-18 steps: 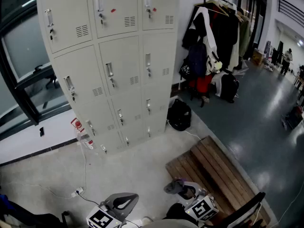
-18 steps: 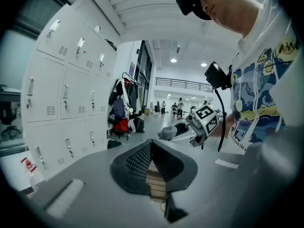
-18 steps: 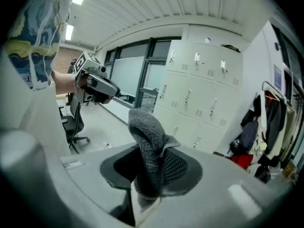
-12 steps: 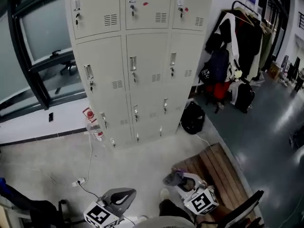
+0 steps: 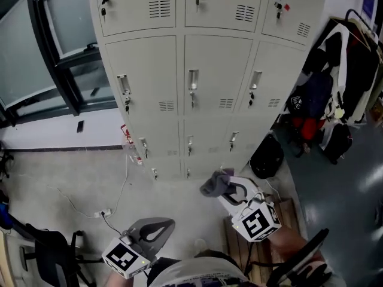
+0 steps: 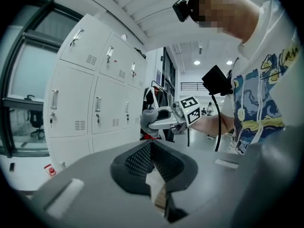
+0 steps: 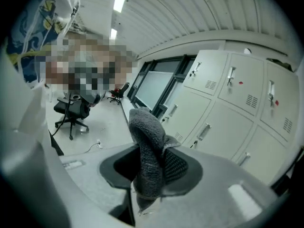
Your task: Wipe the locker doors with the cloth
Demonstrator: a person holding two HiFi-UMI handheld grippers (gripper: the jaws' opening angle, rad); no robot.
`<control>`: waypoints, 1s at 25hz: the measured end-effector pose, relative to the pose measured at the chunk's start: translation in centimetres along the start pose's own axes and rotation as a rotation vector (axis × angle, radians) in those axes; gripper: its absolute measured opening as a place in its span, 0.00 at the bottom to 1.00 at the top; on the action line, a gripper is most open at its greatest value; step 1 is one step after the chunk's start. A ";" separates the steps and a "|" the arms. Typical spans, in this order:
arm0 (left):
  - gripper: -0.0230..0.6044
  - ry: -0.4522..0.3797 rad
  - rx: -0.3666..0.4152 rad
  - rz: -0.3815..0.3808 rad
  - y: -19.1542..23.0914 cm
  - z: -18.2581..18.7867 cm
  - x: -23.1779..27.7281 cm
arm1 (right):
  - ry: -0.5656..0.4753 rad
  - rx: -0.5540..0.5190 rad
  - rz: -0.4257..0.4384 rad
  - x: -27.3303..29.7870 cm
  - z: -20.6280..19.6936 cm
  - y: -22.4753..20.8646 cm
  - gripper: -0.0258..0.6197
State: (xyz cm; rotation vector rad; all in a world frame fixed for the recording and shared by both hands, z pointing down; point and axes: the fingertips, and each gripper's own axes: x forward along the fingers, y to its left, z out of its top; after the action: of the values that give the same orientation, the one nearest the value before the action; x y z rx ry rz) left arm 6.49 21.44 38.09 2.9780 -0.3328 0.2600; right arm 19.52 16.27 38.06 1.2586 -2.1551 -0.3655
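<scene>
The cream locker bank (image 5: 215, 70) fills the top of the head view, its doors shut, with handles and vent slots. My right gripper (image 5: 222, 186) is raised in front of the lowest doors, shut on a grey cloth (image 5: 213, 183). In the right gripper view the cloth (image 7: 149, 146) stands bunched upright between the jaws, with the lockers (image 7: 228, 108) ahead at the right. My left gripper (image 5: 157, 227) hangs low near my body, jaws together with nothing in them. The left gripper view shows the lockers (image 6: 95, 99) and the cloth (image 6: 147, 117).
A coat rack with jackets and bags (image 5: 335, 94) stands to the right of the lockers, a black bag (image 5: 266, 157) at its foot. A wooden bench (image 5: 288, 210) lies at the lower right. A cable and power strip (image 5: 102, 213) cross the floor on the left, beside an office chair (image 5: 51, 250).
The view has swung so the lockers now sit centred and closer. My right gripper has risen with the cloth toward the lower doors. The left gripper stays low.
</scene>
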 end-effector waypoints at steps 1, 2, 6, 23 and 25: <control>0.04 -0.003 0.008 0.011 0.6 0.5 1.0 | -0.006 -0.029 0.004 1.0 0.3 -1.9 0.22; 0.04 -0.007 0.022 0.018 1.2 1.0 1.8 | -0.010 -0.055 0.004 2.0 0.5 -3.6 0.22; 0.04 -0.027 0.057 0.039 3.8 2.1 2.9 | -0.037 -0.156 -0.006 7.2 2.5 -8.9 0.22; 0.04 -0.034 0.050 0.033 18.5 2.3 -4.0 | 0.016 -0.650 -0.349 25.2 18.8 -26.3 0.22; 0.04 -0.051 0.038 0.041 19.4 2.8 -3.6 | 0.023 -0.673 -0.362 26.1 19.4 -27.7 0.22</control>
State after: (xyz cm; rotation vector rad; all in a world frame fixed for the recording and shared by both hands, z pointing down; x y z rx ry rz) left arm -1.02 3.04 36.87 3.0224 -0.3988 0.1979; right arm 16.95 -21.49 18.28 1.2165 -1.5571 -1.1110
